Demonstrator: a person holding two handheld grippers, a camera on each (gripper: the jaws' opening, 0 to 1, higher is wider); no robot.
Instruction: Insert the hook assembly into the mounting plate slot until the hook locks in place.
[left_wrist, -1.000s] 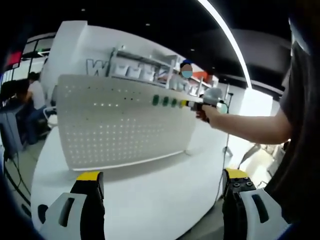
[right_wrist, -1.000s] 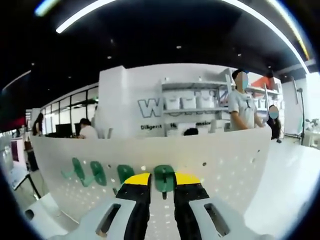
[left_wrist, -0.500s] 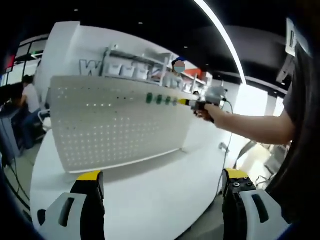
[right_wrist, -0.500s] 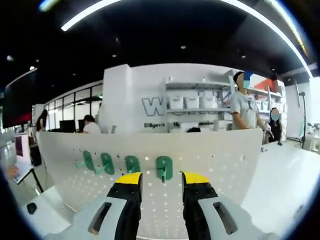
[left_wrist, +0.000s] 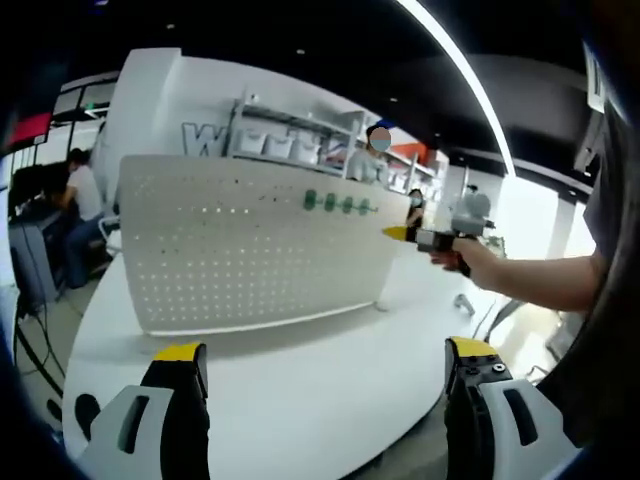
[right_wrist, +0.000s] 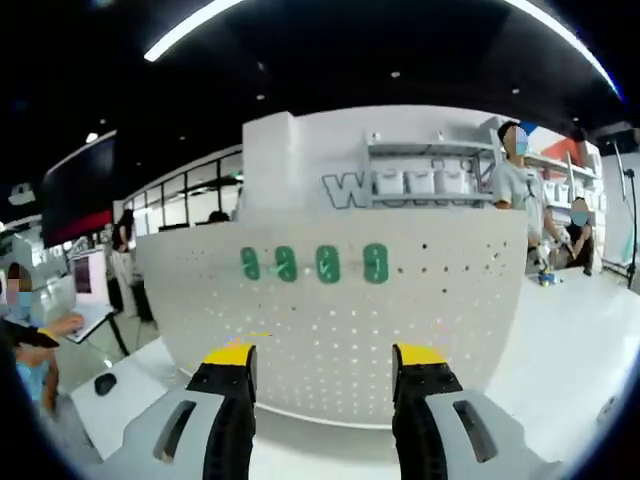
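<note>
A white perforated mounting plate (left_wrist: 250, 250) stands upright on the white table (left_wrist: 300, 390). Several green hooks (left_wrist: 340, 203) hang in a row near its top edge. In the right gripper view the same plate (right_wrist: 340, 320) faces me, with the rightmost hook (right_wrist: 375, 262) seated in its holes. My right gripper (right_wrist: 325, 358) is open and empty, a little way back from the plate. It also appears at the right of the left gripper view, where the right gripper (left_wrist: 397, 234) is held by a hand, off the board. My left gripper (left_wrist: 325, 360) is wide open and empty over the table.
The round table's edge (left_wrist: 420, 440) runs close under my left gripper. A computer mouse (right_wrist: 105, 383) lies at the table's left. People sit at desks (right_wrist: 40, 340) to the left. One person stands by wall shelves (right_wrist: 520, 190) behind the plate.
My right gripper opened, let go of the rightmost green hook and drew back from the plate; the hook stays on the board. The left gripper's jaws are unchanged.
</note>
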